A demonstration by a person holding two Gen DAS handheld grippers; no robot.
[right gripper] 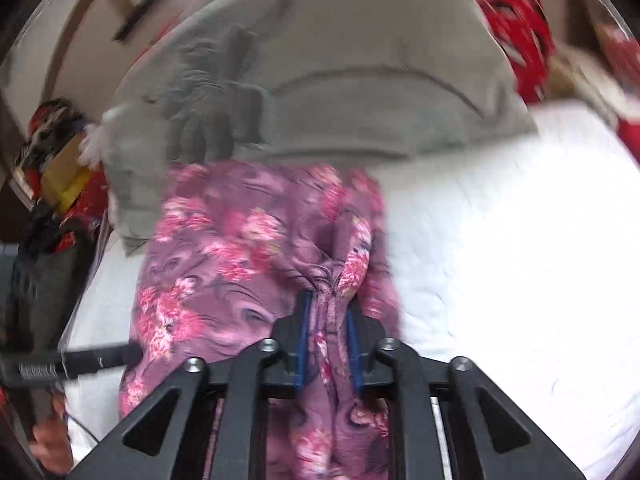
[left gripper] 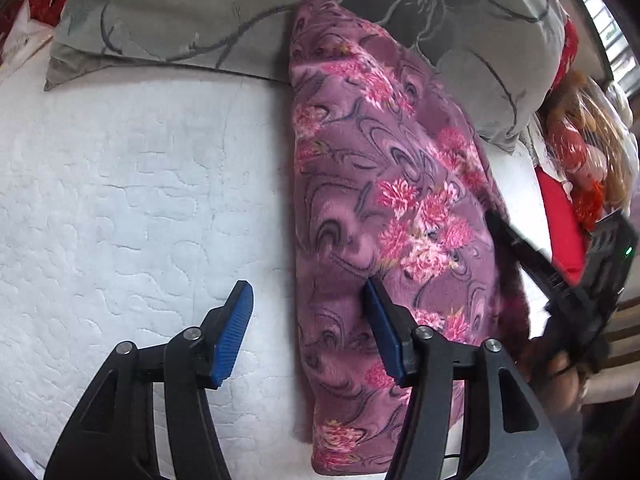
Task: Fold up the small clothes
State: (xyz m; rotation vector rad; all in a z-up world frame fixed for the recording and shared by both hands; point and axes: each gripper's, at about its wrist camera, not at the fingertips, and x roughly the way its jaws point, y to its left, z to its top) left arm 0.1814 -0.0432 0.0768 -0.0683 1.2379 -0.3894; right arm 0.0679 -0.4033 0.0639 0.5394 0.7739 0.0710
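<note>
Your purple flowered garment lies on the white quilted bed as a long narrow strip, so I judge that at least one lengthwise fold is already made. Its far end climbs onto the grey flowered pillow. What is left, as I read it, is to bring the ends together and flatten the piece; the cloth looks bunched near the middle and is not yet a neat packet.

Your left claw stands open above the strip's left border: one blue pad hangs over the bare bed, the other over the fabric, and neither presses anything. Your right claw is closed on a gathered ridge of the same garment, with the cloth pinched between its two pads. This view is blurred, so I cannot tell how many layers it holds.

For room: the bed to the left of the strip is wide and free, and there a fold can land well. On the other side there is little space, because the mattress edge is near and red and orange things are piled just beyond it. The pillow closes the far side, so better keep the fabric away from it.
</note>
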